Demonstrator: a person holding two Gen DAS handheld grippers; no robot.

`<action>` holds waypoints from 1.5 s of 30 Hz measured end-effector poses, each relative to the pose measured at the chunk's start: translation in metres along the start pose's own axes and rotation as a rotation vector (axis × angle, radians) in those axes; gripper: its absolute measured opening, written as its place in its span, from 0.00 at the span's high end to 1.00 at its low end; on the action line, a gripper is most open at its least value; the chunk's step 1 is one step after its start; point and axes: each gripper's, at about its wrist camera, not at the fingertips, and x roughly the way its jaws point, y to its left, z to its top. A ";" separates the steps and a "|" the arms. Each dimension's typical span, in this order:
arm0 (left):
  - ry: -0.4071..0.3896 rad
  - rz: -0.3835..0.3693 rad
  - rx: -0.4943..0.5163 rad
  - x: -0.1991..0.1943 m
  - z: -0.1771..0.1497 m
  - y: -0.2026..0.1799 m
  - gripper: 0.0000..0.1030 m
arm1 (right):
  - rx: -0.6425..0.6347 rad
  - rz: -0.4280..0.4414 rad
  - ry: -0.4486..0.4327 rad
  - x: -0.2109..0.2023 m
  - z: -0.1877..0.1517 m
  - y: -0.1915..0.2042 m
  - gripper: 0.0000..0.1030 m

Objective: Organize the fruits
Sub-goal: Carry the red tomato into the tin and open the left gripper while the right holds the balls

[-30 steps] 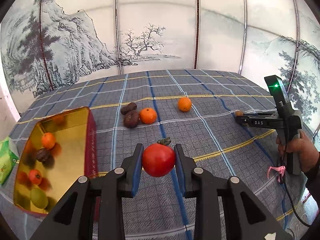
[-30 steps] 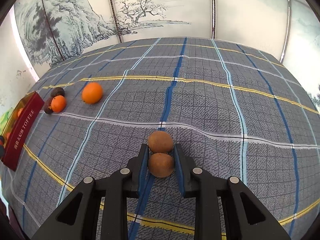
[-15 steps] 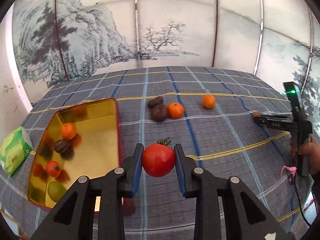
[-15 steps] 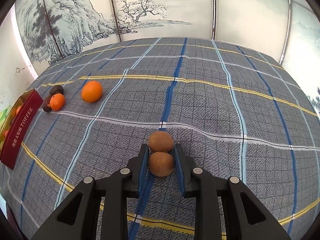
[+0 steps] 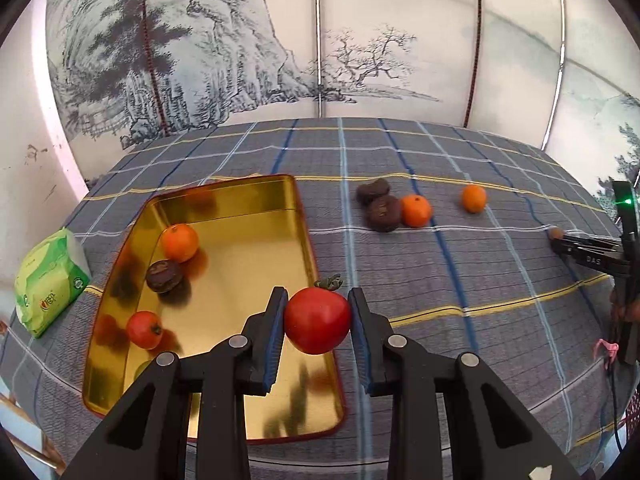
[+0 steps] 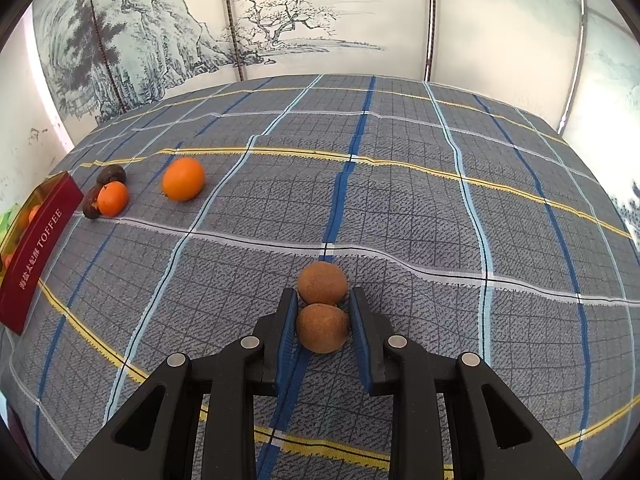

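My left gripper (image 5: 318, 320) is shut on a red tomato (image 5: 317, 320) and holds it above the right edge of the gold tin (image 5: 248, 200). The tin holds an orange (image 5: 179, 242), a dark brown fruit (image 5: 164, 276), a small tomato (image 5: 144, 329) and a partly hidden green fruit. My right gripper (image 6: 323, 326) is shut on a brown round fruit (image 6: 322, 328) at table level; a second brown fruit (image 6: 322, 283) touches it just ahead. On the cloth lie two oranges (image 5: 416, 211) (image 5: 474, 198) and two dark fruits (image 5: 384, 213).
A green tissue pack (image 5: 50, 282) lies left of the tin. The tin's red side reads TOFFEE in the right wrist view (image 6: 36, 252). The right gripper and hand show at the right edge of the left wrist view (image 5: 592, 256). A painted screen stands behind the table.
My left gripper has swung left with the tomato, from over the bare cloth to over the tin's right edge. The right gripper has stayed shut on the brown fruit.
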 end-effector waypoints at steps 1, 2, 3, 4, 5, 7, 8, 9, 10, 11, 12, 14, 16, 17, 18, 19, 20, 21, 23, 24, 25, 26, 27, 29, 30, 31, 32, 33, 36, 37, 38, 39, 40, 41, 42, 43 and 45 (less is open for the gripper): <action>0.004 0.005 0.001 0.001 0.001 0.002 0.74 | -0.004 -0.005 0.001 0.000 0.000 0.000 0.72; 0.007 0.009 0.003 0.002 0.001 0.003 0.74 | -0.006 -0.006 0.001 0.000 0.000 0.001 0.73; 0.013 0.016 0.007 0.004 0.002 0.005 0.74 | -0.007 -0.007 0.001 0.001 0.000 0.001 0.73; 0.016 0.022 0.009 0.006 0.003 0.006 0.74 | -0.006 -0.006 0.001 0.000 0.000 0.001 0.72; 0.018 0.026 0.010 0.007 0.003 0.007 0.74 | -0.006 -0.006 0.001 0.000 0.000 0.001 0.72; 0.022 0.036 0.012 0.009 0.006 0.012 0.74 | -0.007 -0.007 0.001 0.000 0.000 0.001 0.72; 0.024 0.043 0.013 0.010 0.007 0.014 0.74 | -0.008 -0.008 0.001 0.000 0.000 0.001 0.72; 0.026 0.049 0.014 0.011 0.008 0.016 0.74 | -0.010 -0.009 0.001 0.001 0.000 0.002 0.73; 0.027 0.053 0.014 0.012 0.008 0.017 0.74 | -0.009 -0.008 0.002 0.001 0.000 0.002 0.72; 0.032 0.059 0.014 0.014 0.009 0.020 0.74 | -0.008 -0.007 0.001 0.001 0.000 0.002 0.72; 0.037 0.062 0.013 0.015 0.009 0.022 0.74 | -0.009 -0.007 0.001 0.001 0.000 0.002 0.72; 0.044 0.071 0.011 0.019 0.011 0.027 0.74 | -0.010 -0.008 0.001 0.001 0.000 0.002 0.72; 0.050 0.076 0.011 0.021 0.012 0.030 0.74 | -0.011 -0.010 0.002 0.001 0.000 0.002 0.72; 0.053 0.079 0.011 0.022 0.012 0.032 0.74 | -0.011 -0.010 0.002 0.001 0.000 0.002 0.72; 0.056 0.080 0.011 0.023 0.012 0.032 0.74 | -0.011 -0.010 0.002 0.001 0.000 0.002 0.72; 0.060 0.082 0.009 0.025 0.012 0.034 0.74 | -0.011 -0.010 0.002 0.001 0.000 0.002 0.72; 0.065 0.082 0.006 0.026 0.013 0.035 0.74 | -0.010 -0.009 0.002 0.001 0.000 0.002 0.72; 0.068 0.082 0.004 0.027 0.013 0.036 0.74 | -0.010 -0.009 0.002 0.001 0.000 0.002 0.72; 0.075 0.083 0.001 0.030 0.012 0.038 0.74 | -0.011 -0.009 0.002 0.001 0.001 0.002 0.72; 0.077 0.083 -0.002 0.031 0.012 0.039 0.74 | -0.011 -0.010 0.002 0.001 0.001 0.002 0.72; 0.082 0.082 -0.006 0.032 0.011 0.040 0.74 | -0.012 -0.011 0.002 0.001 0.001 0.002 0.72; 0.087 0.079 -0.011 0.033 0.011 0.041 0.74 | -0.011 -0.010 0.002 0.001 0.001 0.002 0.72; 0.090 0.077 -0.015 0.033 0.010 0.042 0.74 | -0.012 -0.011 0.002 0.001 0.000 0.002 0.72; 0.094 0.079 -0.019 0.035 0.010 0.042 0.74 | -0.012 -0.011 0.002 0.001 0.000 0.002 0.72; 0.096 0.079 -0.020 0.036 0.010 0.043 0.74 | -0.012 -0.010 0.002 0.001 0.000 0.002 0.72; 0.098 0.078 -0.020 0.036 0.010 0.043 0.74 | -0.012 -0.011 0.002 0.001 0.001 0.003 0.72; 0.101 0.078 -0.022 0.037 0.009 0.043 0.74 | -0.013 -0.012 0.002 0.001 0.001 0.003 0.72; 0.102 0.078 -0.022 0.038 0.010 0.044 0.74 | -0.013 -0.012 0.002 0.001 0.001 0.003 0.72; 0.109 0.078 -0.025 0.040 0.009 0.044 0.73 | -0.013 -0.011 0.002 0.001 0.001 0.003 0.72; 0.111 0.078 -0.027 0.040 0.009 0.045 0.73 | -0.014 -0.012 0.002 0.001 0.001 0.003 0.72; 0.112 0.078 -0.027 0.041 0.009 0.045 0.73 | -0.015 -0.014 0.002 0.001 0.001 0.003 0.72; 0.112 0.079 -0.028 0.041 0.009 0.045 0.73 | -0.014 -0.013 0.002 0.001 0.001 0.003 0.71; 0.111 0.081 -0.029 0.041 0.010 0.045 0.73 | -0.014 -0.014 0.002 0.001 0.001 0.003 0.71; 0.108 0.085 -0.029 0.041 0.010 0.045 0.73 | -0.015 -0.015 0.002 0.001 0.001 0.003 0.71; 0.106 0.087 -0.030 0.041 0.010 0.045 0.73 | -0.014 -0.013 0.002 0.001 0.001 0.004 0.71; 0.105 0.087 -0.031 0.040 0.010 0.045 0.73 | -0.014 -0.014 0.002 0.001 0.001 0.003 0.71; 0.104 0.087 -0.030 0.040 0.010 0.046 0.73 | -0.013 -0.013 0.002 0.001 0.001 0.004 0.71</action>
